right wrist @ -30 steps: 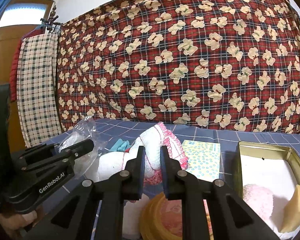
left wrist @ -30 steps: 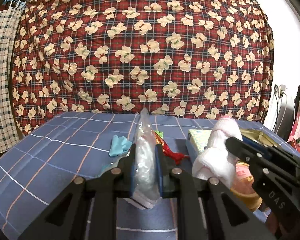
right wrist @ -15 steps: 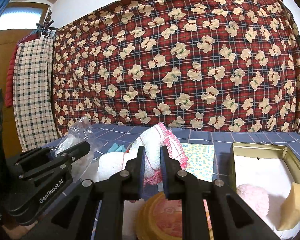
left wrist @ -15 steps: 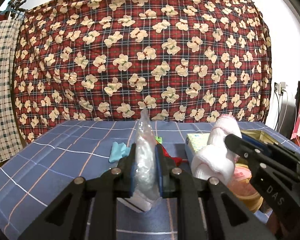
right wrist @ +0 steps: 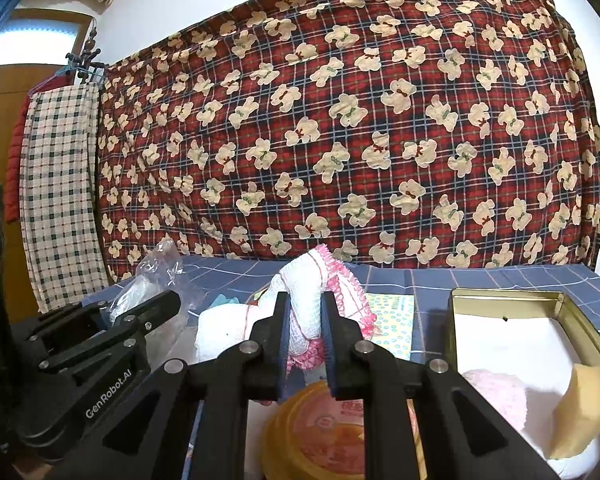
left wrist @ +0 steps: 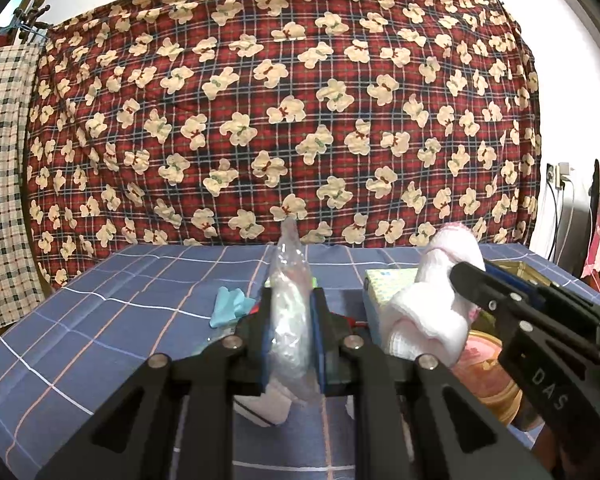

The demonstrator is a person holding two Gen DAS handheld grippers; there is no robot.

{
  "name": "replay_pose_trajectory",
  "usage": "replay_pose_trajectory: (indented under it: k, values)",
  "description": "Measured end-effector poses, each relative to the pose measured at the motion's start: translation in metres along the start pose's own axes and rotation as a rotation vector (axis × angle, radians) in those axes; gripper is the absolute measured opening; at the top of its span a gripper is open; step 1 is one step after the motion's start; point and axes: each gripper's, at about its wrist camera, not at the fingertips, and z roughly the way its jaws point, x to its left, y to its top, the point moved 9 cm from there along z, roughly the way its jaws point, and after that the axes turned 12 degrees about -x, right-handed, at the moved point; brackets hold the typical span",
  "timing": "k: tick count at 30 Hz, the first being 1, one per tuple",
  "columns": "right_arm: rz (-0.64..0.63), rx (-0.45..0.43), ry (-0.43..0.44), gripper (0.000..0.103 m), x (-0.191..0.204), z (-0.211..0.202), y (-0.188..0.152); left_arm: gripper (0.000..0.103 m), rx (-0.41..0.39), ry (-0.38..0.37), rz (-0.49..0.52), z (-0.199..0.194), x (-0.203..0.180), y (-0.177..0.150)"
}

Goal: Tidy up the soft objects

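My left gripper (left wrist: 291,320) is shut on a clear plastic bag (left wrist: 290,300) and holds it upright above the blue checked table (left wrist: 112,320). The bag also shows at the left of the right wrist view (right wrist: 156,276). My right gripper (right wrist: 305,320) is shut on a white cloth with pink frilled trim (right wrist: 312,292), lifted above the table. The same cloth (left wrist: 432,312) hangs right of the bag in the left wrist view. An open gold tin (right wrist: 512,300) at the right holds a pink fluffy item (right wrist: 496,396) and a yellow sponge (right wrist: 580,408).
A light blue cloth (left wrist: 228,306) lies on the table left of the bag. A green patterned box (right wrist: 392,320) sits behind the cloth. A round yellow lid (right wrist: 320,432) lies under my right gripper. A red bear-print blanket (left wrist: 284,112) hangs behind the table.
Both grippers have risen a little with their loads; the table and its objects sit lower in both views. Both grips are unchanged.
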Motion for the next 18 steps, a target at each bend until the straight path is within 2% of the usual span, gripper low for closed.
replay_pose_trajectory:
  k: [9,18]
  values:
    - [-0.006,-0.01,-0.014,0.017,-0.004,-0.003,0.002,0.015,-0.001,0.003,0.002,-0.001,-0.001,0.001]
    - [-0.028,-0.056,-0.046,0.017,-0.009,-0.012,0.01,0.015,-0.008,-0.006,0.005,-0.001,-0.011,0.003]
